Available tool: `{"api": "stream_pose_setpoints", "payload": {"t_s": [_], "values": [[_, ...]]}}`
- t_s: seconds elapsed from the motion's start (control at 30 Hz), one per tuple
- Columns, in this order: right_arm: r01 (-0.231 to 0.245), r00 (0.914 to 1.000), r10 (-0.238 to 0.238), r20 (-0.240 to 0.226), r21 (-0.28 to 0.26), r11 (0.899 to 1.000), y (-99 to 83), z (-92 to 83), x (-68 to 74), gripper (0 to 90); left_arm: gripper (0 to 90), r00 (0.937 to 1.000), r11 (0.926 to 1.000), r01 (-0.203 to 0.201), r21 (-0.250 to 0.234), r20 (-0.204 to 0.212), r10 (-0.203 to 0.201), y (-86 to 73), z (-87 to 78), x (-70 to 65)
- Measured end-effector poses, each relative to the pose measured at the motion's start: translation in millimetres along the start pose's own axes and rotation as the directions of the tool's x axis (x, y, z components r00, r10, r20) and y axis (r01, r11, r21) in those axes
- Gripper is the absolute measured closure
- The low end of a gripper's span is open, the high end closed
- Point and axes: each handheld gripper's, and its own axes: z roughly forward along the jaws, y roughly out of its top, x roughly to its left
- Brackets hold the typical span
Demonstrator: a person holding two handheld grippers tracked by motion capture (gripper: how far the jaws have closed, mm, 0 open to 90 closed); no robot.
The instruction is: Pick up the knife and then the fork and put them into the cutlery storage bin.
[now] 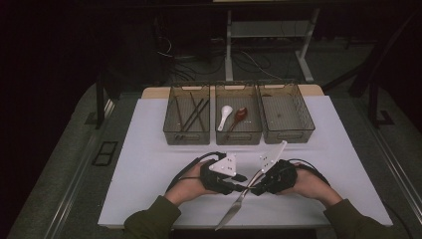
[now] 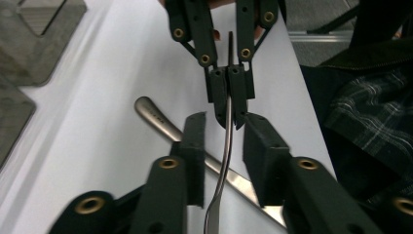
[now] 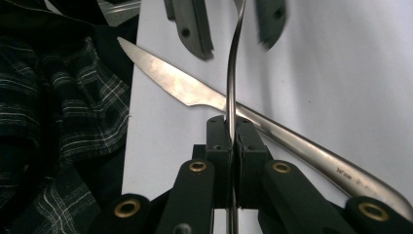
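On the white counter point(image 1: 149, 174), the high view alone takes in three mesh bins point(image 1: 239, 113) at the back. Knife point(image 1: 234, 209) lies flat below the grippers, long axis diagonal, tip toward the person. Thin curved utensil point(image 3: 231, 73), seen edge-on, runs gripper to gripper: right gripper point(image 3: 232, 127) jaws clamped on it; left gripper point(image 2: 224, 131) jaws stand apart around it, not pressing.
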Motion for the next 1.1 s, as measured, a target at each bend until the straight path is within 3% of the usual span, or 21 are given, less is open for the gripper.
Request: {"api": "stream_pose_setpoints", "payload": {"t_s": [0.23, 0.33, 0.4, 0.53, 0.63, 0.7, 0.73, 0.8, 0.97, 1.03, 1.1], "values": [[-0.022, 0.9987, 0.021, 0.047, 0.003, 1.0, -7.5, -5.8, -5.0, 86.1, 48.8, 0.9958, 0.9952, 0.078, -0.059, -0.043, -0.081, -11.1, -11.9, 5.3], [-0.038, 0.9967, 0.038, 0.072, 0.0, 0.999, -11.5, -11.8, -7.4, 86.1, 44.8, 0.9896, 0.9911, 0.11, -0.075, -0.086, -0.116, -18.1, -19.5, 8.0], [-0.052, 0.9946, 0.052, 0.089, -0.005, 0.999, -14.7, -15.7, -9.5, 86.1, 41.7, 0.9822, 0.9888, 0.125, -0.081, -0.131, -0.135, -23.3, -24.1, 8.6], [-0.081, 0.9893, 0.082, 0.121, -0.016, 0.997, -22.5, -22.9, -14.8, 86.1, 39.0, 0.9601, 0.9745, 0.193, -0.114, -0.183, -0.212, -38.4, -36.3, 7.9], [-0.103, 0.9835, 0.107, 0.146, -0.033, 0.994, -29.4, -30.6, -19.3, 86.1, 35.8, 0.9376, 0.9594, 0.249, -0.132, -0.215, -0.273, -48.9, -42.8, 6.1], [-0.119, 0.9777, 0.125, 0.169, -0.043, 0.992, -33.2, -35.5, -21.5, 86.1, 32.1, 0.9226, 0.9526, 0.268, -0.144, -0.246, -0.297, -54.8, -45.5, 3.0], [-0.124, 0.9753, 0.131, 0.177, -0.052, 0.991, -35.2, -37.7, -22.8, 86.1, 30.1, 0.9183, 0.9528, 0.269, -0.141, -0.261, -0.298, -58.0, -47.8, 1.9], [-0.14, 0.9688, 0.149, 0.198, -0.062, 0.988, -38.3, -42.6, -24.1, 86.1, 26.6, 0.8981, 0.9392, 0.297, -0.173, -0.284, -0.336, -64.7, -50.5, -1.7], [-0.173, 0.9513, 0.191, 0.242, -0.092, 0.981, -43.4, -53.5, -27.2, 86.1, 16.7, 0.8612, 0.9235, 0.337, -0.183, -0.336, -0.381, -82.3, -60.6, -8.5], [-0.177, 0.9444, 0.199, 0.262, -0.103, 0.979, -44.6, -57.7, -29.0, 86.1, 12.8, 0.852, 0.9193, 0.345, -0.19, -0.348, -0.391, -88.5, -64.0, -10.9], [-0.212, 0.9341, 0.241, 0.263, -0.135, 0.968, -44.5, -60.7, -28.7, 86.1, 7.9, 0.8476, 0.9206, 0.343, -0.186, -0.361, -0.389, -94.3, -66.0, -12.8]]}}
